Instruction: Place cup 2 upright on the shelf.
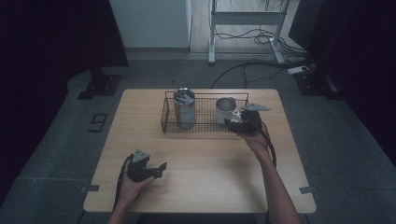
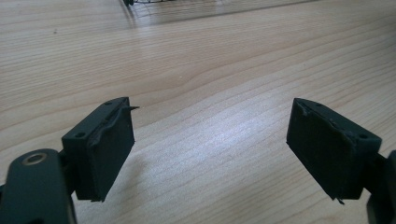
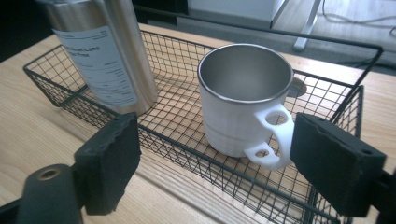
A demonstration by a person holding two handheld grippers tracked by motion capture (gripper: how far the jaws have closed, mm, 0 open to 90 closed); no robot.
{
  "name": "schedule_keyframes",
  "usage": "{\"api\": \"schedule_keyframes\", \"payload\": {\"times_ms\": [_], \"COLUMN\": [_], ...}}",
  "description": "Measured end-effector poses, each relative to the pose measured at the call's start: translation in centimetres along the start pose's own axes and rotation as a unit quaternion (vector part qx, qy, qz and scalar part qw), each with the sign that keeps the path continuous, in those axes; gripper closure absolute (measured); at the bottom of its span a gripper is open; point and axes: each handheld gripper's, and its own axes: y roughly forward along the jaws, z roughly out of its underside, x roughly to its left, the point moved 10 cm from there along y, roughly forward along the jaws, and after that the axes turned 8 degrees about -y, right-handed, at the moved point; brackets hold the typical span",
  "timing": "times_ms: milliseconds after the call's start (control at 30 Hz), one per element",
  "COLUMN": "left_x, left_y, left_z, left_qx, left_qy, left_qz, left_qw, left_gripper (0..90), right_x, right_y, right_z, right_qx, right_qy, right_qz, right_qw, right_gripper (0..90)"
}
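1. Mug (image 3: 238, 98): steel cup with a white shell, standing upright at centre frame in the right part of the wire basket (image 3: 261, 35). I judge it light, rigid and smooth-walled, so it may slip.
2. Handle (image 3: 273, 135): white plastic with two loops, facing my right tongs (image 3: 215, 163). It looks like the surest hold, better than the rounded wall.
3. Right tongs: jaws apart and empty, just short of the mug.
4. Left tongs (image 2: 210, 149): jaws apart and empty over the wooden table (image 2: 210, 70).
5. Bottle (image 3: 107, 56): tall brushed steel with a paper label, at upper left.
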Motion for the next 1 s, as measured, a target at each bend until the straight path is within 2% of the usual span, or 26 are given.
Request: {"api": "schedule_keyframes", "payload": {"times_ms": [333,500,733,1000], "left_x": [-0.1,-0.1,-0.1,-0.1], "left_y": [-0.2,-0.2,-0.2,-0.1], "left_z": [0.2,0.2,0.2,0.3], "left_qx": [0.001,0.002,0.002,0.004], "left_qy": [0.001,-0.001,0.000,0.001], "left_qz": [-0.001,-0.001,0.000,-0.001], "left_qw": [1.0000,1.0000,1.0000,1.0000], "left_gripper": [15.2,15.2,15.2,15.2], "right_x": [1.0,1.1,1.5,1.8], "right_y": [-2.7,-4.1,-5.3,-5.8], "right_z": [2.3,3.5,5.5,8.3], "right_qx": [-0.021,-0.025,-0.020,-0.002], "right_qy": [0.014,0.014,0.013,0.009], "right_qz": [-0.020,-0.018,-0.017,-0.008], "right_qw": [0.9995,0.9994,0.9996,0.9999], "right_gripper": [16.6,16.8,17.0,17.0]}}
